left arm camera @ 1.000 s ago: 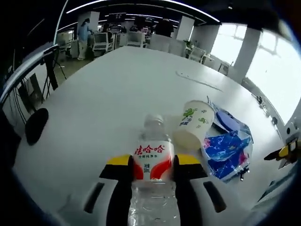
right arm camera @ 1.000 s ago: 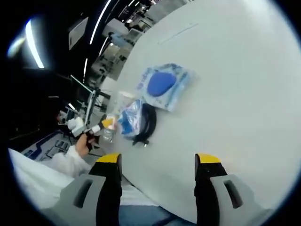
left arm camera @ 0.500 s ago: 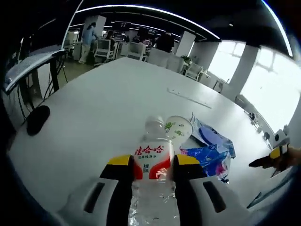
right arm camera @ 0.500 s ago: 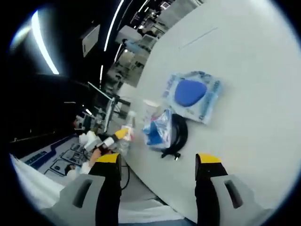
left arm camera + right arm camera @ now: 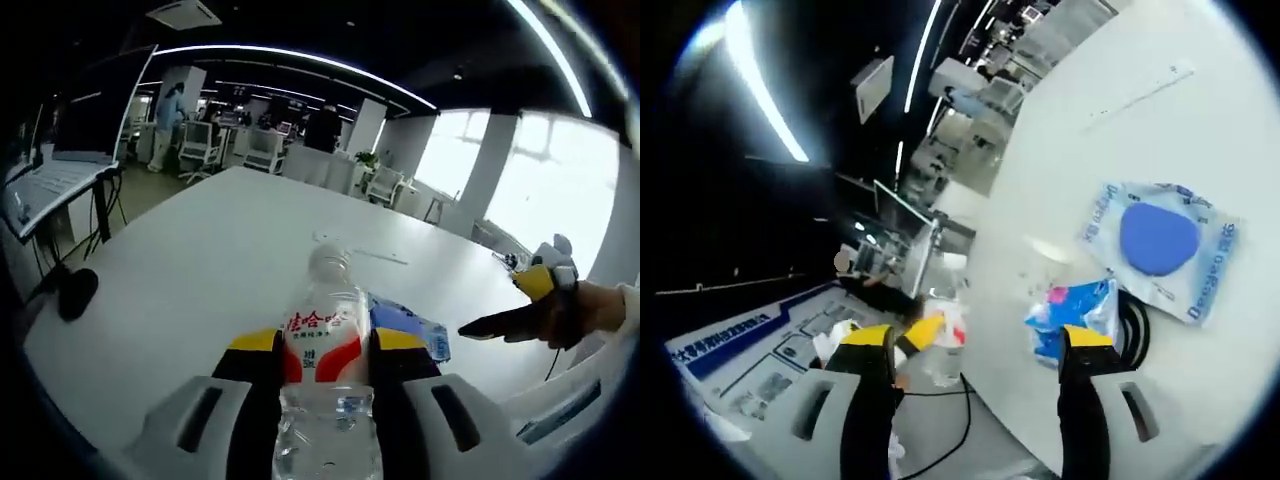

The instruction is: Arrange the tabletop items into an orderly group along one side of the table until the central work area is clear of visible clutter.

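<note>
In the left gripper view, a dark round thing lies on the white table at about 9 o'clock. In the middle, the left gripper pinches a clear water bottle with a red and white label, and the bottle stands up between the two jaws. Just behind the bottle, toward 3 o'clock, a bit of a blue plastic packet peeks out on the table. Far at 3 o'clock, a hand holds the right gripper. In the right gripper view, the water bottle in the left gripper shows at about 7 o'clock, off the table edge. The right gripper has its jaws spread wide with nothing between them. At 4 o'clock a crumpled blue bag lies on the table beside a black cord. At 3 o'clock is a clear packet with a blue pad.
</note>
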A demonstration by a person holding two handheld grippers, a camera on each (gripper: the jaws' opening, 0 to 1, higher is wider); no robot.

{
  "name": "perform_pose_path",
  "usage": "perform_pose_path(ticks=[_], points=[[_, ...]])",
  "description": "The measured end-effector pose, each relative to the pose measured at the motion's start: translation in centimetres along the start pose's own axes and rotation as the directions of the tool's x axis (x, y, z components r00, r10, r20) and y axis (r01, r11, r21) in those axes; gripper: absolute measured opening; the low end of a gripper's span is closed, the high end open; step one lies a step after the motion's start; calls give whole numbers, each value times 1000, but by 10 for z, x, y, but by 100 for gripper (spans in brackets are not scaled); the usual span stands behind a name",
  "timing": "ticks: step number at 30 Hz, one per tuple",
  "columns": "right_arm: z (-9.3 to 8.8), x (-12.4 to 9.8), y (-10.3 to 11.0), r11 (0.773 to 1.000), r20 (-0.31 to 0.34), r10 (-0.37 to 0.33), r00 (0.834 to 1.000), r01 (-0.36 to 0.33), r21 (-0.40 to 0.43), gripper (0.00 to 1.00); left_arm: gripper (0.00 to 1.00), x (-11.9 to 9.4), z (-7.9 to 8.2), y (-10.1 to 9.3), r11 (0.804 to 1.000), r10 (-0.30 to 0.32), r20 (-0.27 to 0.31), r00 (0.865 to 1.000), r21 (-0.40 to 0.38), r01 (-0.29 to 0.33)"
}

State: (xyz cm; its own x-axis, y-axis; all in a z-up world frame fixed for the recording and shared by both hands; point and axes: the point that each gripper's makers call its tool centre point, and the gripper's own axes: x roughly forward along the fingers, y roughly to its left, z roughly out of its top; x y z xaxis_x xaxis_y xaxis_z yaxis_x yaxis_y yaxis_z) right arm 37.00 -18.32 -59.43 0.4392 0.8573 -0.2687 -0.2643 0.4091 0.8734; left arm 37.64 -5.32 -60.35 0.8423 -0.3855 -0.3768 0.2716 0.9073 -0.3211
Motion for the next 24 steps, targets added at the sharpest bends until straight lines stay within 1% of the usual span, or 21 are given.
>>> perform_pose_path(ticks=[4,8,11,13,14,16,17,20,22,24], points=[[10,20,21,999,12,36,999,-36,19,65,32,-4,5,-22,998,-25,9,1000,52,25],[19,36,39,999,24,48,999,-49,19,66,32,-7,8,-42,996,-67,26,997,61,65],[17,44,40,1000,10,21,1000,-20,-17,67,32,-9,10,-54,994,-97,36,995,63,95],[17,46,38,1000,9,8,1000,-8,-20,67,32,-10,11,-60,991,-113,42,993,70,110],[18,47,39,999,10,9,1000,-9,-32,68,32,-11,12,-63,990,-119,40,992,79,115],[20,48,40,998,14,7,1000,-6,-56,67,32,-13,12,-68,986,-124,27,992,120,120],[21,48,39,998,18,-1,1000,2,-56,66,32,-14,13,-70,984,-122,20,992,134,118],[22,51,37,999,17,-13,1000,13,-35,62,32,-15,16,-76,976,-147,20,989,166,141],[24,54,40,1000,25,3,1000,-3,-7,62,32,-15,16,-82,969,-155,8,988,196,151],[25,55,46,1000,27,18,999,-17,-19,58,32,-15,16,-87,965,-158,5,987,214,153]])
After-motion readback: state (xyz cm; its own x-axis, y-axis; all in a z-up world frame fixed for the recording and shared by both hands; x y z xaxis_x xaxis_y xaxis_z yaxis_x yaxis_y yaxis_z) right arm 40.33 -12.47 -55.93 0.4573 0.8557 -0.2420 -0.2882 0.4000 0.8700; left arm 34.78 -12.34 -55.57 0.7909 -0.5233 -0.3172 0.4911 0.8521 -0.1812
